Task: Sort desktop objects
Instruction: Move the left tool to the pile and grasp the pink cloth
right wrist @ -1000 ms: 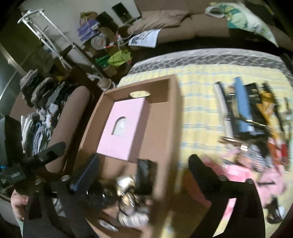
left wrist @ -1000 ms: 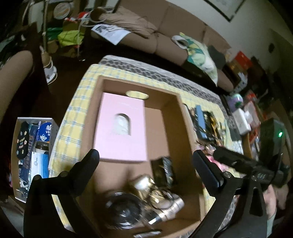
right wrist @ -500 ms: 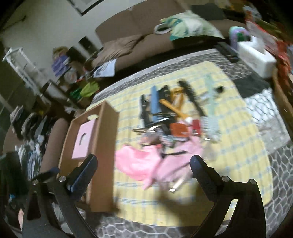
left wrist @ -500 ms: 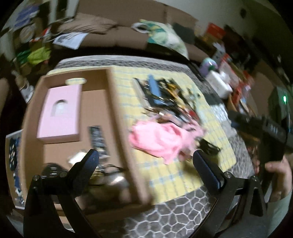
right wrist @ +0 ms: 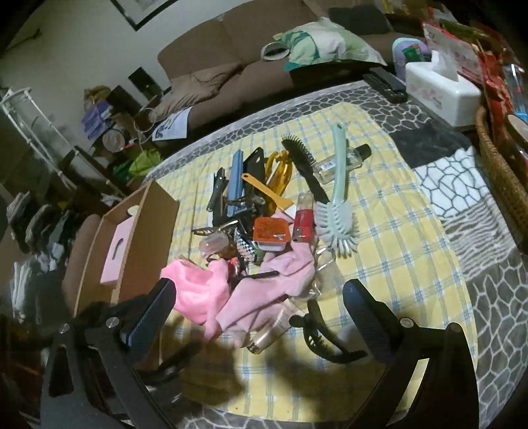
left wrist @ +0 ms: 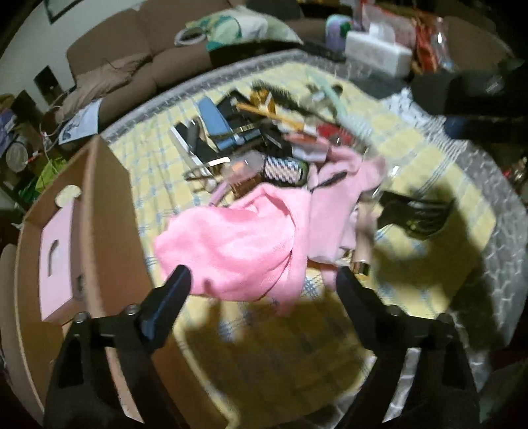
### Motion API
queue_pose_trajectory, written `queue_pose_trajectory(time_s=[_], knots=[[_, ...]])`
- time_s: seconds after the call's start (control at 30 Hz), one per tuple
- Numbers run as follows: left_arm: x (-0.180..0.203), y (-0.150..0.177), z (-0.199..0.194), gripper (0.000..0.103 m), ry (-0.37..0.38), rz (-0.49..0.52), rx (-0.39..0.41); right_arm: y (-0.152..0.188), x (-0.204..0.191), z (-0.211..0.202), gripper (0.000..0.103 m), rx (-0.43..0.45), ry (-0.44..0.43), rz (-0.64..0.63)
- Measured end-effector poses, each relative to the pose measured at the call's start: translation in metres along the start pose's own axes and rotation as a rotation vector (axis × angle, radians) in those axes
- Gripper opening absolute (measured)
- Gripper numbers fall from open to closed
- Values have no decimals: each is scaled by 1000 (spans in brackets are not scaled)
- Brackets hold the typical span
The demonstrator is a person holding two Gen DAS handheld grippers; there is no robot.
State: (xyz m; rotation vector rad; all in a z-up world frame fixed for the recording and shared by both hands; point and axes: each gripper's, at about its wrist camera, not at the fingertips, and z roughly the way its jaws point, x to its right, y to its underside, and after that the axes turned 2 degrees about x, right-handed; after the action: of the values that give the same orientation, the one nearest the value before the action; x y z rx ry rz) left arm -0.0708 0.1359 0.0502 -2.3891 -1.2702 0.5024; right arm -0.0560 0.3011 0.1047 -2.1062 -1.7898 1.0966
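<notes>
My left tool is over the pink cloth, jaws closing w/ nothing pinched yet; the cloth's near edge sits between the tips. Cloth lies crumpled on the bench, just right of the cardboard box, long axis running left-right. Right tool hangs apart, empty, nearer the black hair claw. Left is closer, I'd say.

A brown sofa stands along a pale wall behind the table, with a framed picture above it. A white rack stands at the left, and the room is dim.
</notes>
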Motion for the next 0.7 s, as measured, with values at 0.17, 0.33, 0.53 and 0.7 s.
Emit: queue_pose_trajectory(time_s=[0.17,0.33,0.53,0.7], knots=[[5,5,33,52,13,6,-80,2,2,8,102,-24,-24,20],[-17,9,38,12,85,-147,-122,4,9,6,102,-27,-71,70],[-66,10,-17,10,327,-426,39,3,17,-7,102,16,-86,95],[-98,9,-77,10,417,-500,220,-2,25,-20,102,68,-106,120]])
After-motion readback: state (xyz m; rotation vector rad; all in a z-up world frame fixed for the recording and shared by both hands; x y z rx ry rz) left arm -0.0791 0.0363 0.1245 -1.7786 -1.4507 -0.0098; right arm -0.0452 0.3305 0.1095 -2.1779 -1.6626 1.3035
